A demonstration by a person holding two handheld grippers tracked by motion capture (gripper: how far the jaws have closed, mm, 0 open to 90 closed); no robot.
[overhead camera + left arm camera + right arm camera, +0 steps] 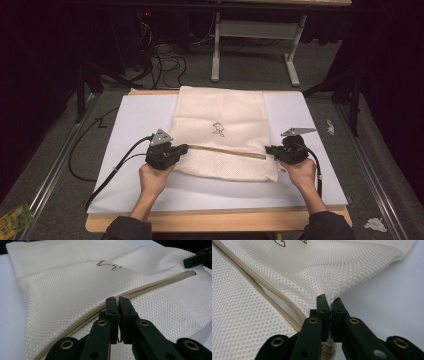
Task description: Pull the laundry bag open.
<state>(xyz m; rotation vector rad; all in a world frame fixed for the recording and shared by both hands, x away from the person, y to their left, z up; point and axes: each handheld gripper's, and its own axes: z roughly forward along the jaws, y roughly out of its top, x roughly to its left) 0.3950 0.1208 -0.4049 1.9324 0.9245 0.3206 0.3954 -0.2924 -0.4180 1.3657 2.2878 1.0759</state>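
Note:
A cream mesh bag [220,125] lies flat on a white board [135,125], with a small dark emblem [218,130] on it and a tan zipper [225,151] across its near part. My left gripper [184,148] is shut at the zipper's left end; in the left gripper view its jaws [117,301] are pressed together right on the zipper [155,286]. My right gripper [269,149] is shut on the bag's right edge. In the right gripper view the mesh [332,285] puckers into that gripper [329,302], beside the zipper [274,297]. The right gripper's tip [197,258] shows far off.
The board rests on a wooden table [220,220] whose front edge is near the person's sleeves. Cables [115,165] trail left and right from the grippers. Beyond the table stand a white frame [255,45] and floor cables. Scraps lie on the floor [375,224].

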